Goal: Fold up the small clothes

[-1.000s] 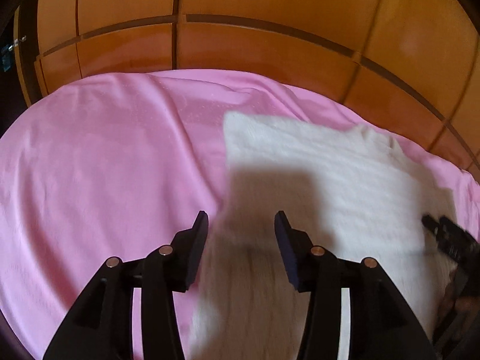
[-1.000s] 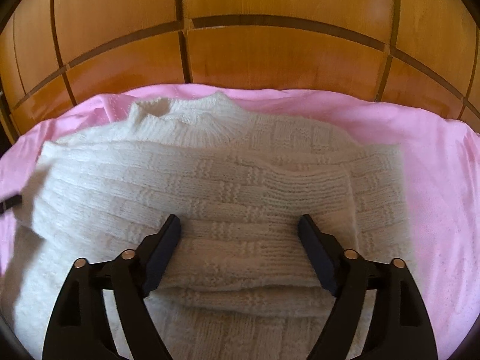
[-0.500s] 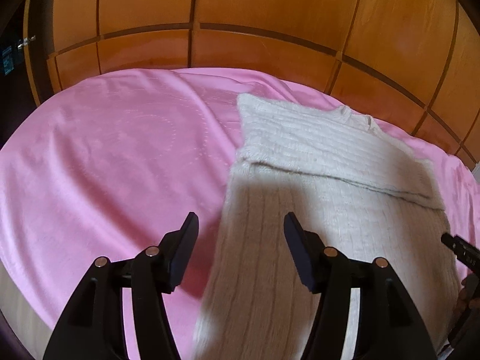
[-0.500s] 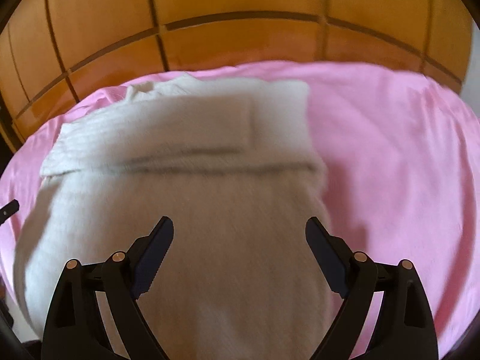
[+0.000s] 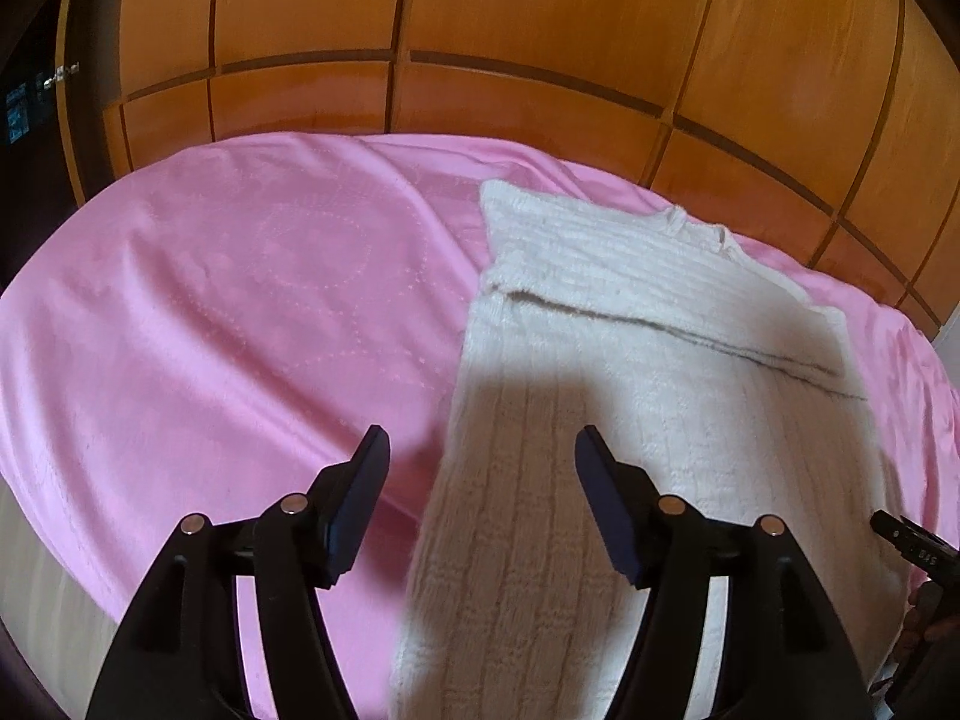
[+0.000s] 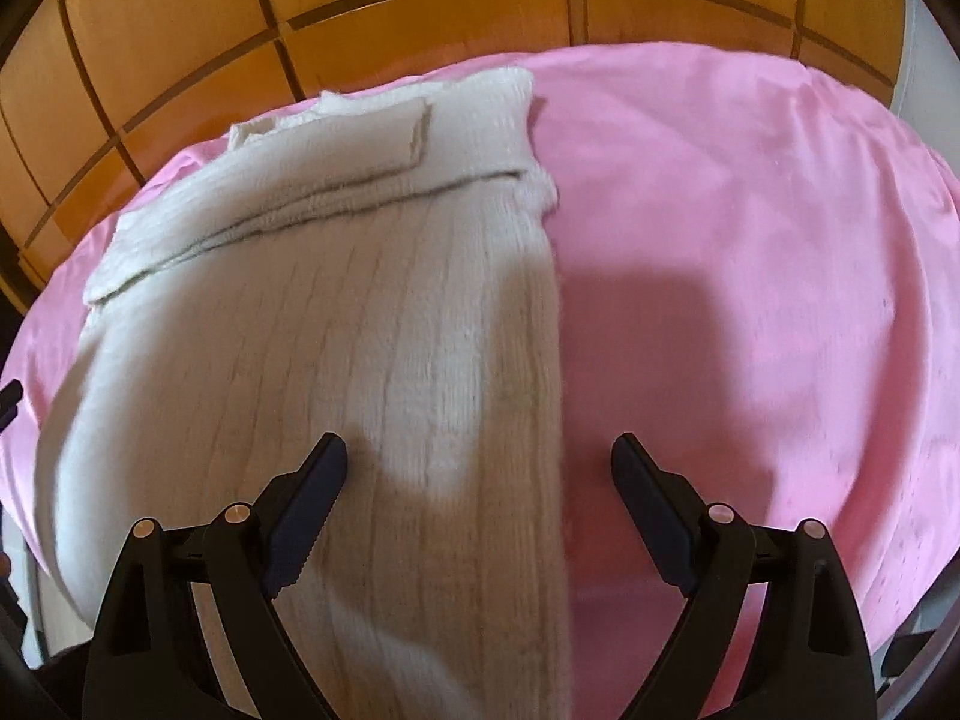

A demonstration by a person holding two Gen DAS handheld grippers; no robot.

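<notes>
A cream-white knitted sweater (image 5: 630,396) lies flat on a bed covered by a smooth pink sheet (image 5: 240,312) with a faint dotted circular pattern. The knit is fuzzy and thick, worked in vertical ribs on the long lower body and in horizontal basket-weave bands on the upper part. Its sleeves are folded across the chest, forming a layered rectangular band with a visible fold edge, and a small ribbed collar (image 5: 696,228) sits at the far end. The garment makes a long, narrow rectangle whose long axis runs from the near edge of the bed toward the far edge, collar pointing to the glossy orange wooden panelled wall (image 5: 540,30) behind the bed. The hem end reaches the near edge.

The left tool (image 5: 480,450) hovers above the sweater's left side edge; its jaws have just been opening and stand apart, with the sweater's edge below them but nothing pressed. The right tool (image 6: 480,450) hovers over the sweater's (image 6: 336,324) right side edge with its jaws spread wide, gripping nothing; pink sheet (image 6: 750,240) shows under its right finger (image 6: 651,501).
</notes>
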